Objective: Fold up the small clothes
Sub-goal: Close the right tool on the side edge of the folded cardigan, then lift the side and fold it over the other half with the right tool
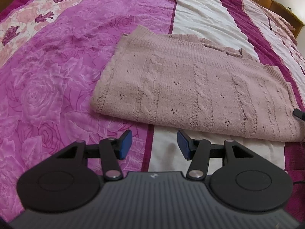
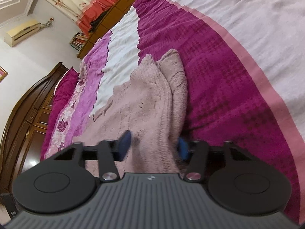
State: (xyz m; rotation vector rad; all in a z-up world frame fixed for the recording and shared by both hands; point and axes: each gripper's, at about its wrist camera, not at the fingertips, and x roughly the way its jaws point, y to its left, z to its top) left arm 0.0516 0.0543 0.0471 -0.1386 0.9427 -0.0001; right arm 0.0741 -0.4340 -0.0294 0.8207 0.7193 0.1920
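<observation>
On the bedspread [image 1: 57,80], across its purple rose print and white stripe, lay the pink cable-knit sweater [image 1: 190,87], already doubled over with its folded edge nearest us. We held the left gripper [image 1: 154,145] just short of that near edge, over bare bedspread, its blue pads spread apart and holding nothing; we judged it was waiting there so as to be free for the next pinch.

Our right gripper [image 2: 153,145] sat at the sweater's far right end, tilted steeply. Its two blue pads stood on either side of a raised ridge of knit, the fabric bunched between them, but the jaws looked wide and the view was blurred, so we could not tell whether they were clamping the cloth or merely straddling it. From the left wrist view only a dark tip of that gripper showed at the sweater's right edge.

Placed so, at one end, the right gripper seemed set to carry that end over toward the other for another fold.
</observation>
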